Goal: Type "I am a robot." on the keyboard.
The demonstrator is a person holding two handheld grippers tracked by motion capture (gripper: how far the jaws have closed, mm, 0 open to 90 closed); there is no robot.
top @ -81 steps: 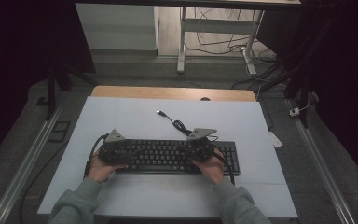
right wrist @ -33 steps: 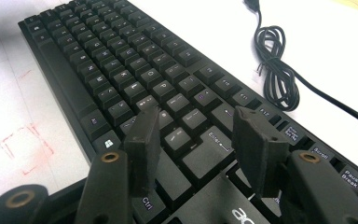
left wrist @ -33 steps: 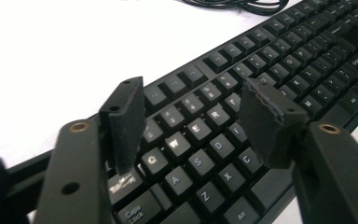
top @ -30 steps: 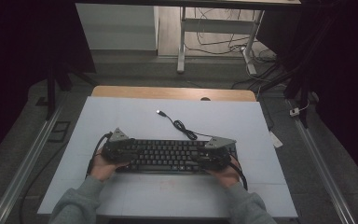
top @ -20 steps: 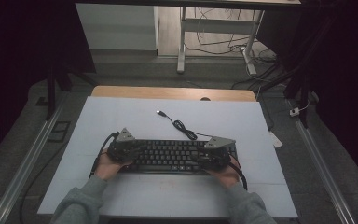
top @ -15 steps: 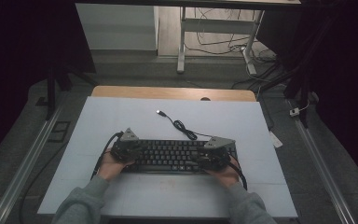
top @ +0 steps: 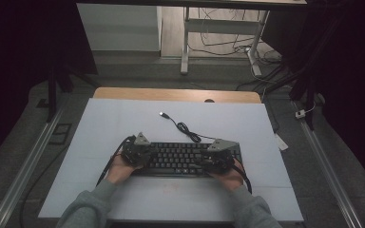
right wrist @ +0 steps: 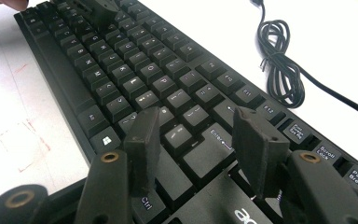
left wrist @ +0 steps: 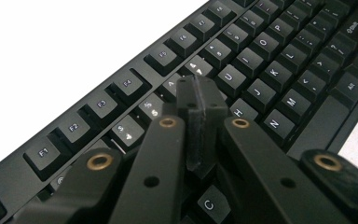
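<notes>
The left gripper [left wrist: 200, 100] has just squeezed its jaws tight together, with nothing between them, right above the keys on the left side of the black keyboard [top: 183, 159]. The right gripper [right wrist: 198, 149] hangs over the right side, jaws apart. The keyboard lies near the person on the white table [top: 123, 118]. It looks like typing; next, the closed tip must come straight down on one key.
</notes>
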